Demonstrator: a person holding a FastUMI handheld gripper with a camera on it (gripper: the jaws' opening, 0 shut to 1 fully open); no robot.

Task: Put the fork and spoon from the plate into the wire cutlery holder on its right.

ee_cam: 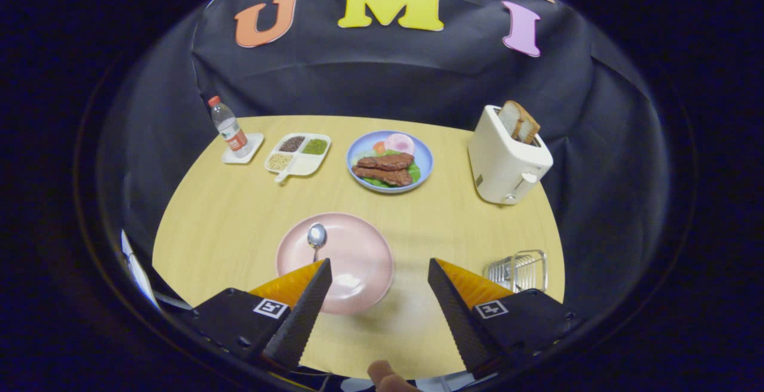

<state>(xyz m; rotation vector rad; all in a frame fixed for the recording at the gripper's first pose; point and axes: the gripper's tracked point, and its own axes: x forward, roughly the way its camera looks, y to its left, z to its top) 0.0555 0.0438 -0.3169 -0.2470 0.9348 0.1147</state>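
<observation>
While the tongs [378, 272] hang above the near part of the yellow wooden table [239, 213], their two fingers stand wide apart and grip nothing. Between and just ahead of them lies the pink plate [352, 261], its near left rim hidden by the left finger. A spoon [316, 238] rests on the plate's left part, bowl pointing away, just ahead of the left fingertip. No fork can be made out on the plate. Just beyond the right finger, to the plate's right, sits the wire cutlery holder [518, 269]. Well beyond the fingers stand a blue plate of food [389, 161], a white toaster [507, 162] holding bread, a divided dish [298, 154] and a bottle [228, 126].
</observation>
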